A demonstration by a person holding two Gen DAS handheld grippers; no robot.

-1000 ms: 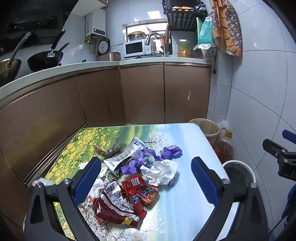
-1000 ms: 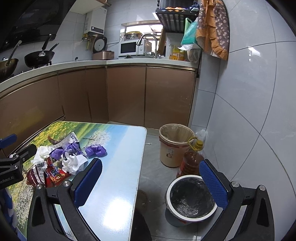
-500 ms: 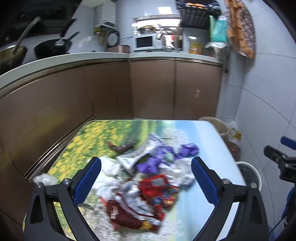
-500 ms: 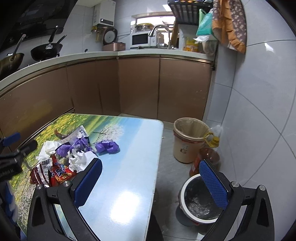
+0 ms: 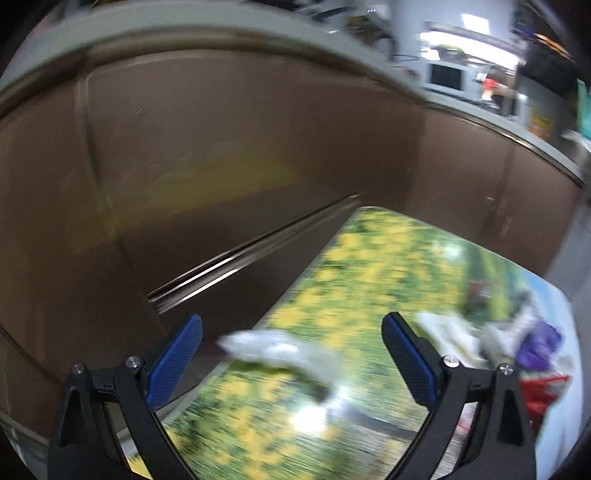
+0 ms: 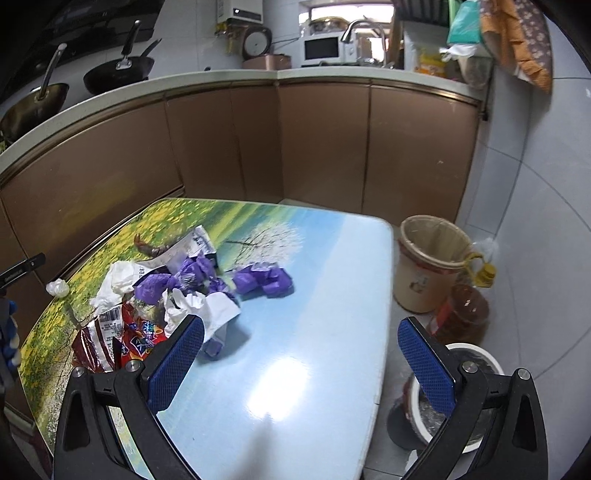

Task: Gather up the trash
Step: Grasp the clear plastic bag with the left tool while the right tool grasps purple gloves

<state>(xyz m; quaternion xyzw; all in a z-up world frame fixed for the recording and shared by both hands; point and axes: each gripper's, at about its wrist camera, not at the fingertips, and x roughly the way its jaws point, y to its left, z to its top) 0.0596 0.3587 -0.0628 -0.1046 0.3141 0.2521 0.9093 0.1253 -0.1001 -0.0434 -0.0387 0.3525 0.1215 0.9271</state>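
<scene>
A: While the left gripper (image 5: 291,343) hangs with its blue pads spread wide, what lies between them?

B: A small crumpled white plastic wad (image 5: 273,347), alone near the edge of the flower-printed table (image 6: 295,350). This looks like the reach step.

A: And the right gripper (image 6: 301,345)?

B: Also apart, empty, above the table beside the heap of purple, white and red wrappers (image 6: 166,291). Next: lower and close on the wad.

A home kitchen: woks (image 6: 118,72), microwave (image 6: 322,48) and faucet (image 6: 360,31) line the counter (image 6: 207,79).
</scene>
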